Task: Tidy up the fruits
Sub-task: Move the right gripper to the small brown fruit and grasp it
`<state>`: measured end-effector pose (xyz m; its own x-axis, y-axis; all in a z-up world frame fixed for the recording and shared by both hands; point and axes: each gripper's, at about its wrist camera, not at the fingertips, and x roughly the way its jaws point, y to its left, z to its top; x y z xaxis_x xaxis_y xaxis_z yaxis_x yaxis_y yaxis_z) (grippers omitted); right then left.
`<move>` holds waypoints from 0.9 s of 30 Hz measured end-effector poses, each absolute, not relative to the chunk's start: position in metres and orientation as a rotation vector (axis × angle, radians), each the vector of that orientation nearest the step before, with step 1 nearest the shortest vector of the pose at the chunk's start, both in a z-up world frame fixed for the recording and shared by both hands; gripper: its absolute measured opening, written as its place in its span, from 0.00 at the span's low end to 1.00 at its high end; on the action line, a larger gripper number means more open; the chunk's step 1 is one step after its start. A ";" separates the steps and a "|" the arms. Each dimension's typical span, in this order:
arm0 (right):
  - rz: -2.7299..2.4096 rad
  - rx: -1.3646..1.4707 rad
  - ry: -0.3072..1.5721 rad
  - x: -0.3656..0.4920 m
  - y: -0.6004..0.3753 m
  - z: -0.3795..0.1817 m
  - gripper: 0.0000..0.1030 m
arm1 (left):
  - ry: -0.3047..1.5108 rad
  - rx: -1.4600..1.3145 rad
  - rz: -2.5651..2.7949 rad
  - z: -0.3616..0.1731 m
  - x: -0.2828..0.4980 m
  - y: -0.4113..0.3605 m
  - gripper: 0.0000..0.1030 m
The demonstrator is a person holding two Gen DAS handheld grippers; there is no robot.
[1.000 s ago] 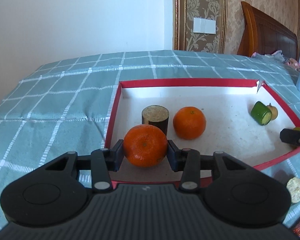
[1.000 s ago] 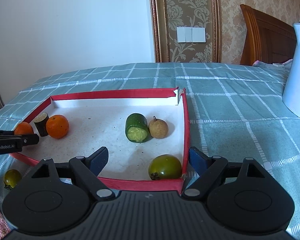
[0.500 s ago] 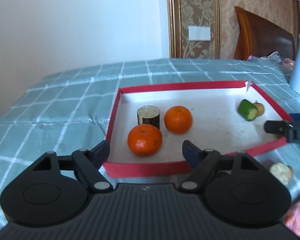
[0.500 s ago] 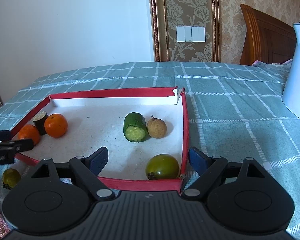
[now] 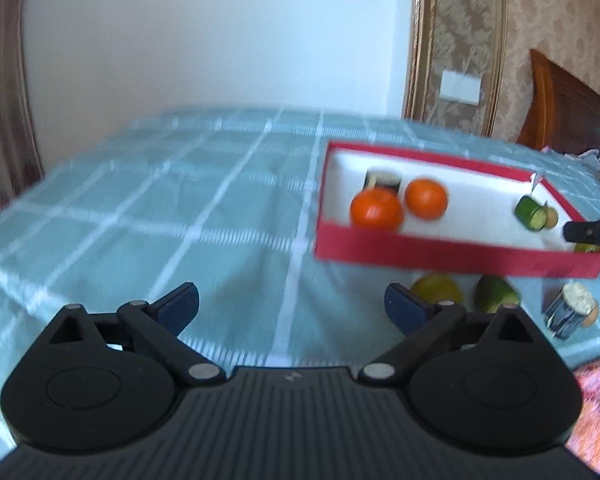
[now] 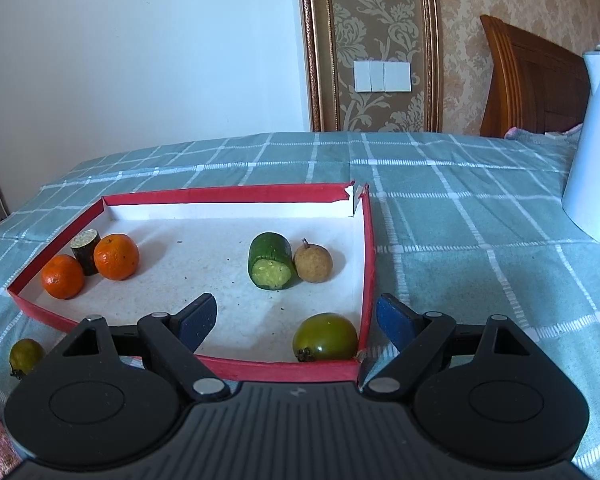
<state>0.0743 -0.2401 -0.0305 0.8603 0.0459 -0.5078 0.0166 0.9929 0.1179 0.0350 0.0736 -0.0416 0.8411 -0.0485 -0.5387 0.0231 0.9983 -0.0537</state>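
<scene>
A red-rimmed white tray point(image 6: 366, 248) point(image 5: 440, 254) lies on the bed. It holds two oranges point(image 6: 63, 277) point(image 6: 116, 257), a dark cut stub point(image 6: 85, 246), a green cucumber piece point(image 6: 271, 261), a brown longan point(image 6: 313, 261) and a green tomato point(image 6: 326, 338). My left gripper point(image 5: 292, 304) is open and empty, low over the cloth to the left of the tray. My right gripper point(image 6: 296, 322) is open and empty over the tray's near right corner. Outside the tray lie a yellow-green fruit point(image 5: 436, 288), a green fruit point(image 5: 496, 294) and a cut stub point(image 5: 572, 314).
The bed carries a teal checked cloth point(image 6: 480, 240). A white kettle point(image 6: 596, 152) stands at the right. A wooden headboard point(image 6: 532, 84) is behind. A pink cloth point(image 5: 598, 404) lies at the near right. A small yellow-green fruit point(image 6: 26, 356) lies left of the tray's front.
My left gripper let go of the orange in the tray, opened, and pulled back and to the left, off the tray. The right gripper has stayed open and nearly still.
</scene>
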 end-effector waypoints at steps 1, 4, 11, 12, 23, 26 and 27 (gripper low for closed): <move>0.026 0.129 0.536 0.070 -0.241 -0.030 0.85 | 0.580 -0.070 -0.047 -0.043 0.035 0.078 0.96; 0.047 0.155 0.511 0.049 -0.247 -0.027 0.85 | 0.599 -0.107 -0.069 -0.045 0.038 0.083 0.98; 0.128 0.016 0.487 -0.006 -0.239 -0.030 0.84 | 0.624 -0.086 -0.086 -0.047 0.037 0.080 1.00; 0.136 -0.010 0.495 -0.011 -0.235 -0.032 0.82 | 0.623 -0.087 -0.086 -0.047 0.037 0.081 1.00; 0.202 -0.099 0.547 0.002 -0.217 -0.045 0.77 | 0.626 -0.088 -0.084 -0.047 0.038 0.080 1.00; 0.208 -0.116 0.565 0.011 -0.213 -0.048 0.66 | 0.625 -0.089 -0.085 -0.047 0.038 0.080 1.00; 0.215 -0.121 0.571 0.013 -0.212 -0.049 0.60 | 0.626 -0.089 -0.085 -0.047 0.038 0.080 1.00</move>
<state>0.0133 -0.2119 -0.0488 0.8201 0.1677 -0.5471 -0.2347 0.9706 -0.0543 0.0383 0.0803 -0.0472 0.8074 -0.1059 -0.5805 0.0522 0.9927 -0.1085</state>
